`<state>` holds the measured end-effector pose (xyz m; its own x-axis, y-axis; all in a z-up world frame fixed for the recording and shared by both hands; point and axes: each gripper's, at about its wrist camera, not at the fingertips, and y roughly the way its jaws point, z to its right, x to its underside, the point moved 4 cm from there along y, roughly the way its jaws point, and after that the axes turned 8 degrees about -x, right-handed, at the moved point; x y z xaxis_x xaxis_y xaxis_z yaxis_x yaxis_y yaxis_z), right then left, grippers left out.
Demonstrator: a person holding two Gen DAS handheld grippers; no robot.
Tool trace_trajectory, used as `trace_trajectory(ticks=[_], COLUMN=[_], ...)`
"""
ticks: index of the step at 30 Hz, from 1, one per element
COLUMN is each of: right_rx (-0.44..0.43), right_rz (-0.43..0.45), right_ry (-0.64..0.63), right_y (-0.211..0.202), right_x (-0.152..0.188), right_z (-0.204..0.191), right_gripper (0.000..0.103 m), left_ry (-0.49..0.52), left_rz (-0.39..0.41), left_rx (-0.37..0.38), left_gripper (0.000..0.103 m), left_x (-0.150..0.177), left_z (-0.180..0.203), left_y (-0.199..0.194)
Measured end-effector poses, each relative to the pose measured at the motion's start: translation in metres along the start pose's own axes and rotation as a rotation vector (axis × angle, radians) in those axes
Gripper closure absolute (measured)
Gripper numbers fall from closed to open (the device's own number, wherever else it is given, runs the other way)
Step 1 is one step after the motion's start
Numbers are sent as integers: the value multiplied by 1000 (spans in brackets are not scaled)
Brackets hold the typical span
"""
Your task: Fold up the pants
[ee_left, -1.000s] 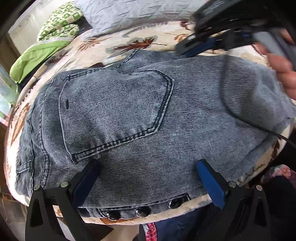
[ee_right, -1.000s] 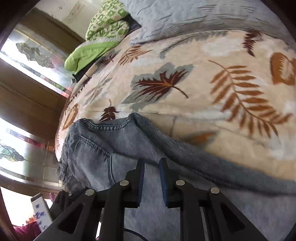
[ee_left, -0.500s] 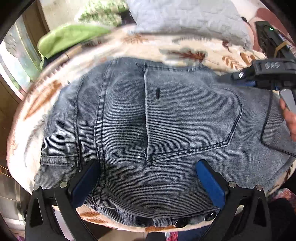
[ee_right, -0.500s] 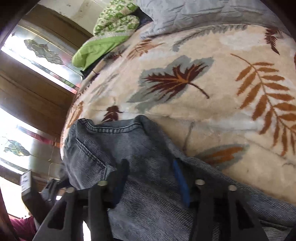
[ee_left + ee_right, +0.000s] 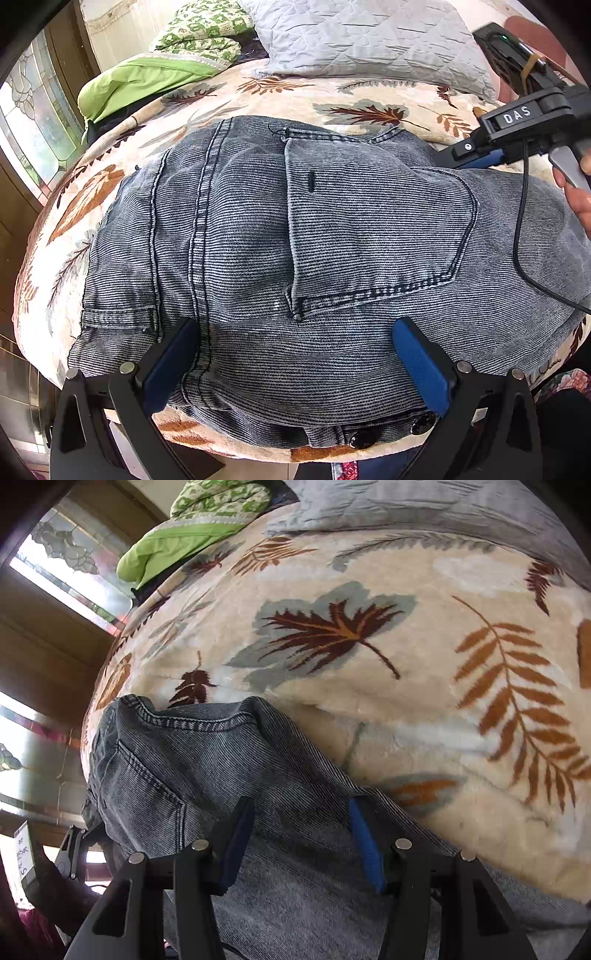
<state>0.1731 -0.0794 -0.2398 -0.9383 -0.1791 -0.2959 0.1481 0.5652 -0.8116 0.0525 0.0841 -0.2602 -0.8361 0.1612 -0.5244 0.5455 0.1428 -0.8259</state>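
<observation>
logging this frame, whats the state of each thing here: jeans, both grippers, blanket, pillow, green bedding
jeans: folded, back pocket up, lying on the blanket
left gripper: open, fingers over the jeans' near edge
right gripper: open, over the jeans' far edge
leaf-print blanket: spread over the bed
grey quilted pillow: lying at the far end
green bedding: bunched in the corner

**Bed inventory: item counts**

Lying on one leaf-print blanket (image 5: 369,96): one pair of grey denim pants (image 5: 332,240). Sitting at the blanket's far edge: one grey quilted pillow (image 5: 362,37), one green cloth bundle (image 5: 147,81). Hovering over the pants: two grippers, left gripper (image 5: 295,365) and right gripper (image 5: 301,834).
</observation>
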Motion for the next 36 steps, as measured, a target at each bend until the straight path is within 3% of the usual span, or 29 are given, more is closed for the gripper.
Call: trace_trajectory(ticks=[2, 3, 4, 5, 7, 8, 13, 17, 20, 23, 26, 30, 36], right_rx=[-7, -32, -61, -52, -17, -9, 136, 315, 356, 355, 224, 153, 211], right_rz=[-15, -28, -51, -60, -67, -64, -37, 12, 50, 95, 203, 303, 273], right_ry=[-20, -36, -62, -92, -150, -153, -230, -318, -282, -234, -101, 96, 118], right_y=[4, 6, 9, 10, 10, 9, 11, 11, 12, 11, -14, -61, -100], right_x=[-3, -4, -3, -2, -2, -3, -6, -6, -16, -23, -26, -10, 53], right_z=[-3, -8, -14, -17, -23, -23, -32, -35, -26, -20, -2, 32, 57], right_gripper=[55, 70, 71, 73, 95, 97, 99, 101, 102, 102, 101, 99, 98], left_ry=[1, 1, 2, 2, 0, -1, 2, 3, -11, -11, 0, 1, -10], left_rz=[-2, -2, -2, -2, -2, -5, -24, -43, -72, -89, -82, -87, -59], left_rx=[1, 2, 2, 1, -6, -9, -9, -11, -13, -18, -26, -41, -61], left_gripper=[0, 0, 0, 0, 0, 0, 0, 0, 0, 0, 0, 0, 0], left_x=[-1, -2, -2, -2, -3, -3, -4, -6, -7, -6, -4, -4, -13], left_z=[0, 0, 0, 0, 1, 2, 1, 1, -2, -3, -3, 0, 10], left_y=[1, 2, 2, 2, 3, 3, 3, 3, 2, -1, -2, -3, -14])
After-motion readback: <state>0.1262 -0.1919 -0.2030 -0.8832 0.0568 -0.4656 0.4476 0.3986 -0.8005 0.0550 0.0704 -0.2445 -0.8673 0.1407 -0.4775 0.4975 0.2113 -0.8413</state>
